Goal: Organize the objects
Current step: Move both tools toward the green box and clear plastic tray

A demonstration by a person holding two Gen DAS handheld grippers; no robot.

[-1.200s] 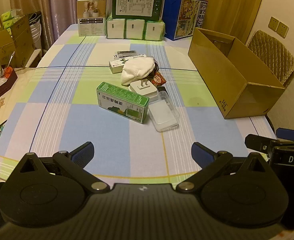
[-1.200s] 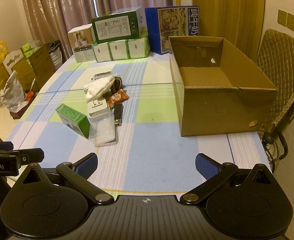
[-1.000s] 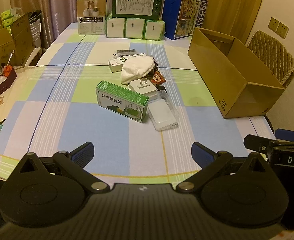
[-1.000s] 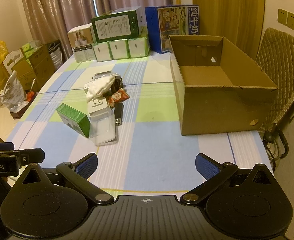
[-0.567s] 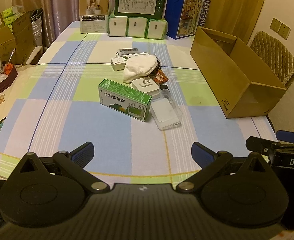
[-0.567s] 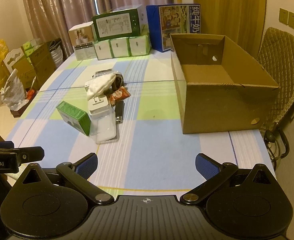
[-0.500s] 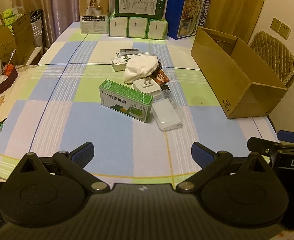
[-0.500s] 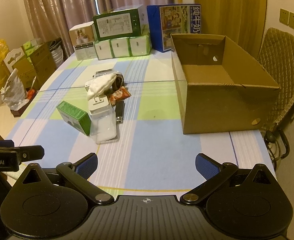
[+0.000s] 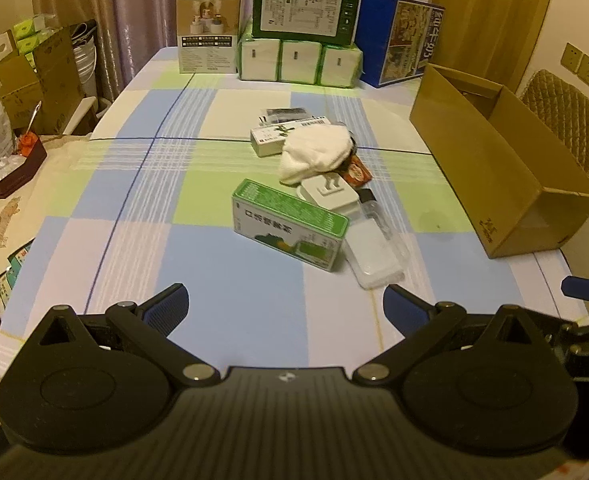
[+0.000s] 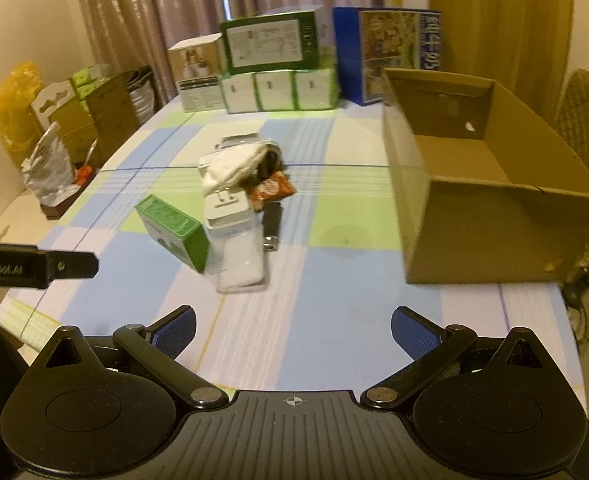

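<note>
A: What had changed in that last second or so?

B: You had brought both tools in over the near edge of the table (image 9: 94, 200); the heap in the middle sat closer and larger in each view than a second before, and the right wrist picture was smeared, so I judged that side was moving faster; nothing on the table itself had shifted.

A: And the grippers?

B: Your left hand-held gripper (image 9: 284, 306) was spread wide and empty; your right hand-held gripper (image 10: 292, 330) was the same, spread with nothing between its pads; neither had touched an object, so the sorting had not yet begun.

A: Where were the things to organize?

B: The open cardboard box (image 10: 494, 216) stood on the right side of the table, looking empty and, I'd guess, the place for them; the heap lay left of it, well apart; the green carton (image 9: 290, 226) was nearest you, touching a clear plastic case (image 9: 376, 248); behind them sat a white plug adapter (image 9: 328, 194) and a white cloth (image 9: 314, 154) draped over smaller items; a red snack packet (image 10: 272, 188) and a dark slim object (image 10: 272, 220), too blurred to name, lay on the box side.

A: Anything in the way?

B: The stacked boxes (image 9: 302, 32) at the far end were clear of your path; the crowding was the trouble; the carton leaned on the case, so lifting one might have dragged the other.
</note>
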